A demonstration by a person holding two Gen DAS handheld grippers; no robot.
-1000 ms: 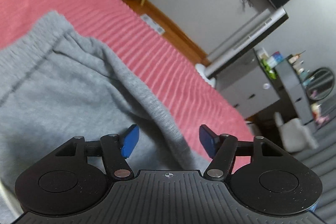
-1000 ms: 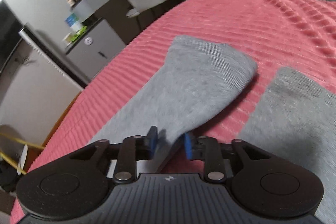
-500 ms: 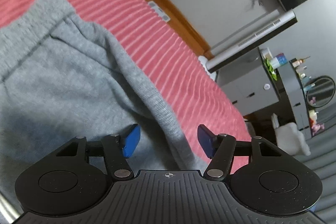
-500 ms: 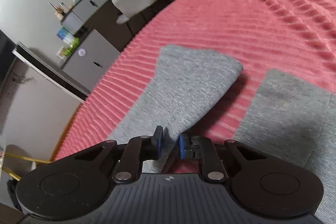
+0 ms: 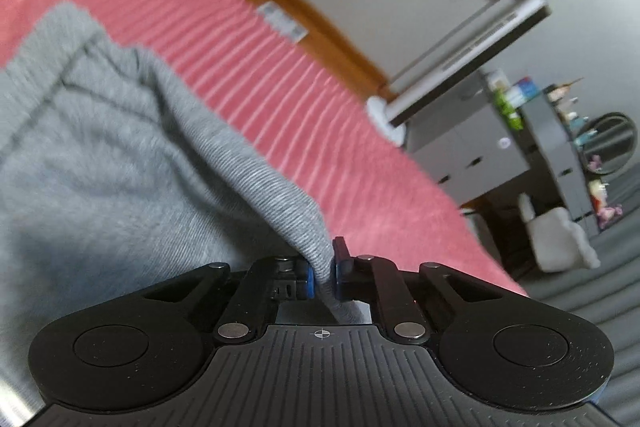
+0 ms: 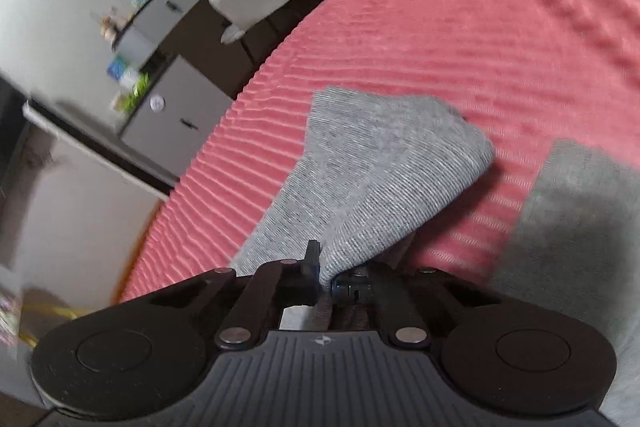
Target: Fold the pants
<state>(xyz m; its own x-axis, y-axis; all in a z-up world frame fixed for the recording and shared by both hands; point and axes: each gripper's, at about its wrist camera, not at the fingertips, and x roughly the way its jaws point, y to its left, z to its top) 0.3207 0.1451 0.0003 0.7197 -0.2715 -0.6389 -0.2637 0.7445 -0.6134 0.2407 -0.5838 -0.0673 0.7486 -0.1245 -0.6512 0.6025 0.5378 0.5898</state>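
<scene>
Since a second earlier both grippers' jaws had closed from standing apart around the cloth. The left gripper point(image 5: 323, 277) pinched a raised fold at the side edge of the grey pants point(image 5: 100, 163) below the waistband; the right gripper point(image 6: 326, 281) pinched a leg point(image 6: 384, 179) near its hem. The pants lay spread on a pink ribbed bedspread point(image 6: 460, 39). Soft, light knit fleece, it should drape and sag, so seams and edges look the best holds
</scene>
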